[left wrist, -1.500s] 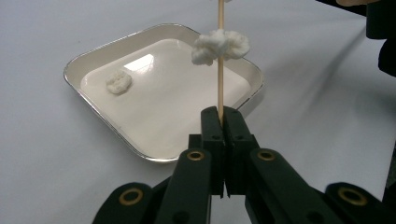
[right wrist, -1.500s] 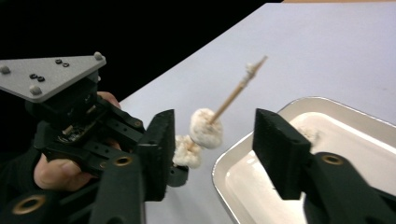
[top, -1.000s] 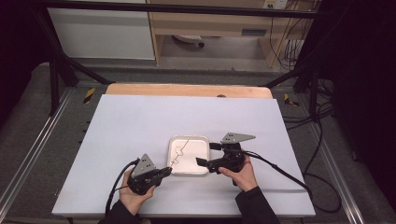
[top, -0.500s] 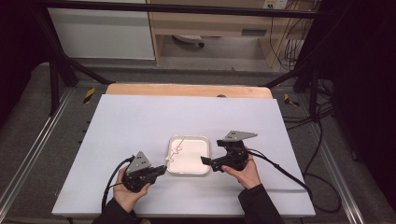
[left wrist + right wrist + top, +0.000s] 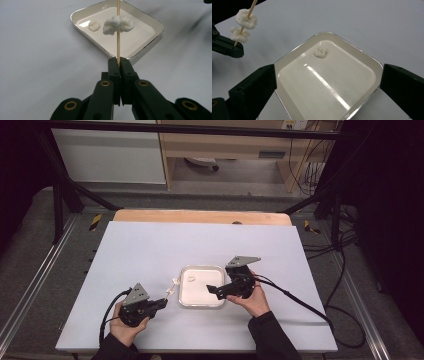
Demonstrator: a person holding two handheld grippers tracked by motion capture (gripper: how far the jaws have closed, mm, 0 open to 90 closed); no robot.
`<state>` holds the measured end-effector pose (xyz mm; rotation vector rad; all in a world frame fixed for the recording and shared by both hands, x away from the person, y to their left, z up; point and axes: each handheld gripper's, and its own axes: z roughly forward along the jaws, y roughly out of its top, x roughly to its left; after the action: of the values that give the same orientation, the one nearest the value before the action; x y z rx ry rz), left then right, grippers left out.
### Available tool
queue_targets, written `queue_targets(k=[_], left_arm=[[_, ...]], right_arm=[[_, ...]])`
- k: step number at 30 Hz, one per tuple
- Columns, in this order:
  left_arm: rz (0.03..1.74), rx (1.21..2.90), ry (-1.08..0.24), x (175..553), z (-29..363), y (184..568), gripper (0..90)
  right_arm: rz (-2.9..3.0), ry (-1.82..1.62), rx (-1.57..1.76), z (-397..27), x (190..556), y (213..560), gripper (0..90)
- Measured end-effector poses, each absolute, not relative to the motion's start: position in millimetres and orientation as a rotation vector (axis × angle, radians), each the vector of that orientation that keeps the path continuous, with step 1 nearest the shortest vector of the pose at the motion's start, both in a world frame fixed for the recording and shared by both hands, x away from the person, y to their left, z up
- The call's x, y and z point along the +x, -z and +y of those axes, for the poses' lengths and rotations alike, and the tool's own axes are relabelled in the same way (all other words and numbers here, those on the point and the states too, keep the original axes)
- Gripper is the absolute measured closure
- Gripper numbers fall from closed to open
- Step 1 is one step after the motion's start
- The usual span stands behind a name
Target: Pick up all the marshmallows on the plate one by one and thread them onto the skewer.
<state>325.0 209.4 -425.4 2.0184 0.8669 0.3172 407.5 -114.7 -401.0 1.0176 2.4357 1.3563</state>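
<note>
My left tongs (image 5: 119, 62) are clamped on a skewer (image 5: 118, 35) with two white pieces (image 5: 117, 24) threaded on it, beside the tray (image 5: 201, 303). My right tongs (image 5: 327, 82), just opened, hover over the tray, where one piece (image 5: 320, 52) lies.

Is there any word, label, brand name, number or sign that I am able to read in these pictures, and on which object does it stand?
No text can be read anywhere.
White tray: a faint mark at its far corner in the left gripper view, too blurred to read.
Wooden skewer, the white pieces on it and the table: no writing.
Yellow-black strips on the frame are stripes, not text.
</note>
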Motion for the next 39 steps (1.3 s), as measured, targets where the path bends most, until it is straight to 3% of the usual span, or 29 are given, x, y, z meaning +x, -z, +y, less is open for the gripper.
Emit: queue_targets(k=[15, 39], left_arm=[[0.874, 2.022, -0.315, 326.2, 210.9, 428.6, 88.4], [0.883, 2.022, -0.315, 327.2, 211.5, 430.2, 88.4]], right_arm=[[2.475, -1.287, 1.000, -67.7, 431.2, 406.1, 6.2], [2.553, -1.106, 0.878, -33.3, 458.4, 441.3, 46.4]])
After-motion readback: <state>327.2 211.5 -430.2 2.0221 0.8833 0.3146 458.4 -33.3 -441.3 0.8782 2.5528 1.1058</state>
